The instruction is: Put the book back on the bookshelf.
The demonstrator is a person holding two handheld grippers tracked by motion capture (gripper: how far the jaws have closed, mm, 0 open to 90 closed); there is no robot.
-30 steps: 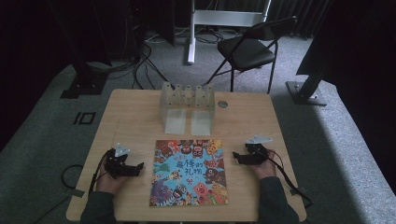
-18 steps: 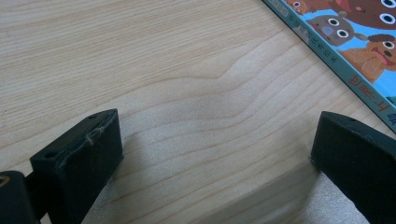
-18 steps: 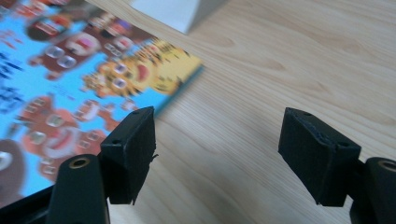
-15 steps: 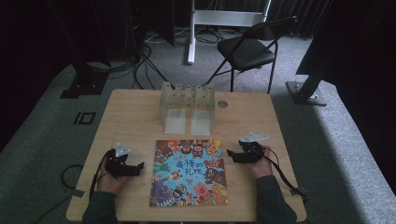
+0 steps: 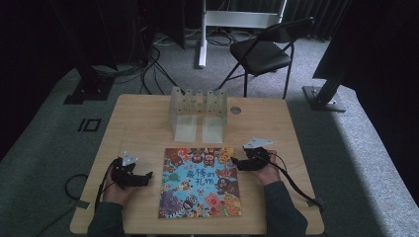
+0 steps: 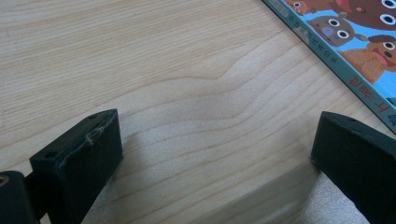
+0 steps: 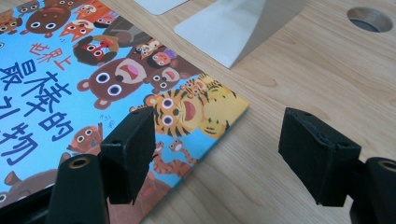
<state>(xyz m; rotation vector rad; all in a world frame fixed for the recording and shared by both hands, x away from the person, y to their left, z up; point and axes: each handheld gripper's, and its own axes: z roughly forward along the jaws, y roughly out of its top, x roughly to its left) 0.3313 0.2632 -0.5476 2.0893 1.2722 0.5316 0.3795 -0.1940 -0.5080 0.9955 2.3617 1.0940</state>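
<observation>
From the high view, the book [image 5: 200, 182] lies flat mid-table [image 5: 138, 123], my left gripper [image 5: 146, 177] just left of it, my right gripper [image 5: 233, 163] at its upper right edge. Left gripper view: jaws apart over bare wood beside the book [image 6: 355, 46]. Right gripper view: jaws apart, straddling the book's corner [image 7: 224, 112]. I reckon a flat cover could slip or slide away.

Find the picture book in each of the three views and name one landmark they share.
High view: picture book lies centre, near table edge.
Left gripper view: its edge crosses the top right corner.
Right gripper view: cover at left, upside down.
Shared landmark: the wooden table.
</observation>
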